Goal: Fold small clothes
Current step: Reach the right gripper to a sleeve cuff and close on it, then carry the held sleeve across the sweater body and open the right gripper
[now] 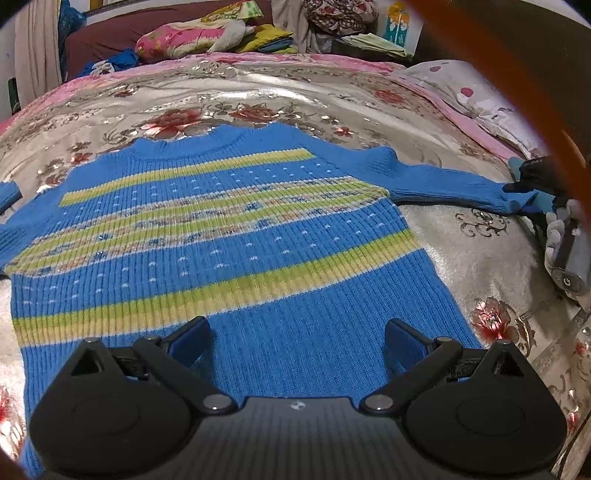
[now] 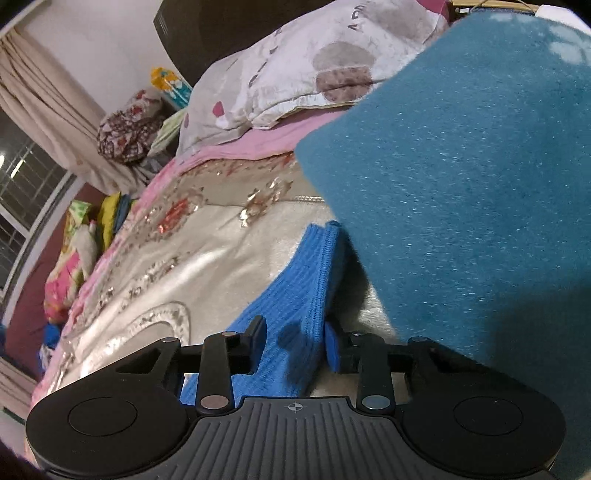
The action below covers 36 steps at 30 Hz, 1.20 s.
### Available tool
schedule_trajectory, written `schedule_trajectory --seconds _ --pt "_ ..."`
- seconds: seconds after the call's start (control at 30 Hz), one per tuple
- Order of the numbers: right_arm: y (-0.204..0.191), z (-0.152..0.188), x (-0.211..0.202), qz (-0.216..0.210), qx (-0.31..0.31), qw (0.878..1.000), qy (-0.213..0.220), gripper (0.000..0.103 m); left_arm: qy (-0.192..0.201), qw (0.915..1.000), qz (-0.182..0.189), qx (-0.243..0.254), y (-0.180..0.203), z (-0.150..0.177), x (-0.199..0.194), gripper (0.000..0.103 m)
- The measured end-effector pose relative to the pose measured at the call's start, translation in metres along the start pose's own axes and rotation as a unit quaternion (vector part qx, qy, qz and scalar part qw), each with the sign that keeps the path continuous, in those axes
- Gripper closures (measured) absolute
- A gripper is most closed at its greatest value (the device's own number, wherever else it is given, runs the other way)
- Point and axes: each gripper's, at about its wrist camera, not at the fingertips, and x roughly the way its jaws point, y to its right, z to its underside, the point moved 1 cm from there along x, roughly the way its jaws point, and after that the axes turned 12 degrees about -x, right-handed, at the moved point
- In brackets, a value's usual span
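This is a bedroom in a home. A bed (image 1: 258, 92) fills both views, spread with a shiny cover printed with red flowers over a pink sheet, a spotted pillow (image 2: 295, 74) lying at its far right corner and a dark headboard (image 2: 184, 40) behind that. Along the bed's far edge lie heaps of bright folded cloth (image 1: 207, 35) and a patterned bundle (image 2: 125, 136), and cream curtains (image 2: 40, 99) hang beside a barred window (image 2: 22, 192).

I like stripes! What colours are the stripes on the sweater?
Yellow-green stripes on the blue sweater, clearest in the left wrist view.
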Motion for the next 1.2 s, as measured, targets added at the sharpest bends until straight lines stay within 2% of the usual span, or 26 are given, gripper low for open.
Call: schedule_trajectory --seconds 0.1,0.27,0.3,0.37,0.4,0.57,0.67,0.8,0.9,1.0,1.07,1.2 --pt "0.001 0.003 -0.004 -0.009 0.012 1.0 0.0 0.07 -0.001 1.0 0.003 -0.005 -0.003 0.0 0.002 0.0" --pt "-0.002 0.003 0.008 0.0 0.012 1.0 0.011 0.071 0.003 1.0 -0.003 -0.004 -0.008 -0.001 -0.002 0.0" --pt "-0.002 0.002 0.01 0.001 0.015 1.0 0.014 0.072 0.004 1.0 -0.005 -0.005 -0.011 -0.001 -0.004 0.0" --pt "-0.001 0.001 0.012 0.0 0.023 1.0 0.013 0.085 0.007 0.9999 -0.012 -0.009 -0.016 -0.002 -0.008 0.0" --pt "0.0 0.0 0.012 -0.006 0.027 1.0 0.007 0.093 0.01 0.9998 -0.015 -0.01 -0.019 -0.002 -0.011 0.0" --pt "-0.021 -0.005 -0.016 -0.062 -0.003 0.998 0.017 0.095 0.025 0.9987 -0.043 -0.012 -0.035 0.003 -0.036 0.0" --pt "-0.052 -0.007 -0.039 -0.12 -0.028 0.992 0.019 0.095 0.032 0.9974 -0.064 -0.011 -0.048 0.011 -0.056 0.0" --pt "-0.112 0.008 -0.071 -0.202 -0.089 0.975 0.014 0.095 0.047 0.9949 -0.087 -0.019 -0.069 0.02 -0.085 0.0" --pt "-0.166 0.038 -0.091 -0.246 -0.154 0.957 -0.003 0.095 0.064 0.9945 -0.081 -0.019 -0.082 0.019 -0.095 0.0" --pt "-0.214 0.083 -0.101 -0.262 -0.222 0.939 -0.027 0.095 0.072 0.995 -0.063 -0.028 -0.098 0.015 -0.096 0.0" --pt "-0.243 0.115 -0.1 -0.26 -0.27 0.926 -0.046 0.095 0.084 0.994 -0.065 -0.027 -0.109 0.013 -0.095 0.0" --pt "-0.289 0.185 -0.098 -0.249 -0.378 0.889 -0.065 0.095 0.106 0.9907 -0.073 -0.044 -0.141 0.008 -0.09 0.0"
